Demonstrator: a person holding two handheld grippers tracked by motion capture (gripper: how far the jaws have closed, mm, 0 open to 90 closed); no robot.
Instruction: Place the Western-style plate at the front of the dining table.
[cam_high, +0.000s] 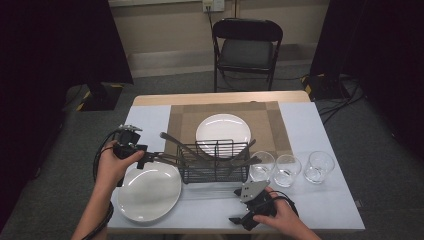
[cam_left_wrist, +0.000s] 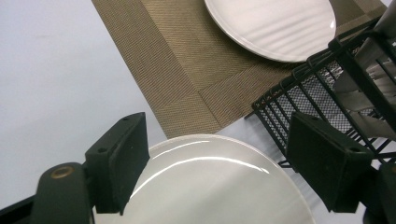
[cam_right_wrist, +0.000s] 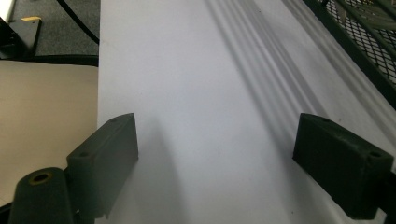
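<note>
High view: the left gripper (cam_high: 150, 159) hangs over the far rim of the near plate (cam_high: 149, 191), aimed to the person's right at the black wire basket (cam_high: 214, 161) that stands mid-desk, just beside it. Cutlery handles (cam_high: 172, 140) slant out of the basket toward that gripper, long axes lying roughly left-right and tilted upward; whether they are forks or spoons is hard to tell at this size. A 2nd plate (cam_high: 223, 130) sits on the brown placemat (cam_high: 180, 122) behind the basket, and 3 glasses (cam_high: 290, 169) line up to its right. The right gripper (cam_high: 239, 220) rests low at the desk's (cam_high: 330, 200) near edge, well short of the basket, so the left hand is the nearer one.

Left gripper view: the jaws stand spread with nothing between them, above the near plate (cam_left_wrist: 210, 182). The basket (cam_left_wrist: 322, 93) lies ahead and to the right, its grey utensils (cam_left_wrist: 373, 88) just past the right jaw.

Right gripper view: the jaws are spread wide and empty over bare white desk (cam_right_wrist: 196, 93), the basket's mesh (cam_right_wrist: 369, 37) at the upper right corner
</note>
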